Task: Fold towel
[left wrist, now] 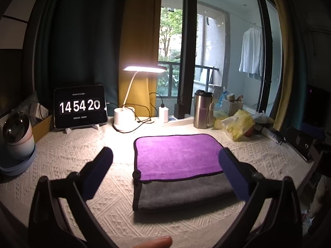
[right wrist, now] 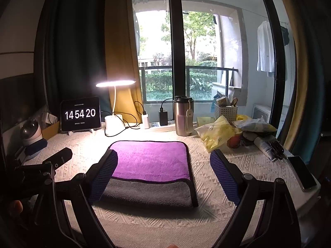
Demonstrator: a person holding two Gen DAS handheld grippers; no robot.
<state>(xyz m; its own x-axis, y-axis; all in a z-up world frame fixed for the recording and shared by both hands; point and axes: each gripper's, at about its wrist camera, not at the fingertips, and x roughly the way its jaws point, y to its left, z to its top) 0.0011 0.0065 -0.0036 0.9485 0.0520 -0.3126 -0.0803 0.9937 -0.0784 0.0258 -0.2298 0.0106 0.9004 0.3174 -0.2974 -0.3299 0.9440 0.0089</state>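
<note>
The towel [left wrist: 178, 155] lies folded flat on the white textured table cover [left wrist: 68, 157]. Its purple layer is on top and a grey layer [left wrist: 184, 192] shows along the near edge. It also shows in the right wrist view [right wrist: 151, 159]. My left gripper [left wrist: 165, 157] is open and empty, held above the near left part of the towel. My right gripper [right wrist: 163, 159] is open and empty, held above the towel's near right part. The left gripper's body also shows in the right wrist view [right wrist: 49, 165] at the left.
At the back stand a tablet clock [left wrist: 80, 106], a lit desk lamp [left wrist: 124, 117], chargers with cables [left wrist: 163, 113] and a steel tumbler [left wrist: 202, 111]. Yellow bags [right wrist: 217, 132], a basket [right wrist: 225, 111], tubes and a phone [right wrist: 302, 173] crowd the right. A round white device [left wrist: 17, 136] sits left.
</note>
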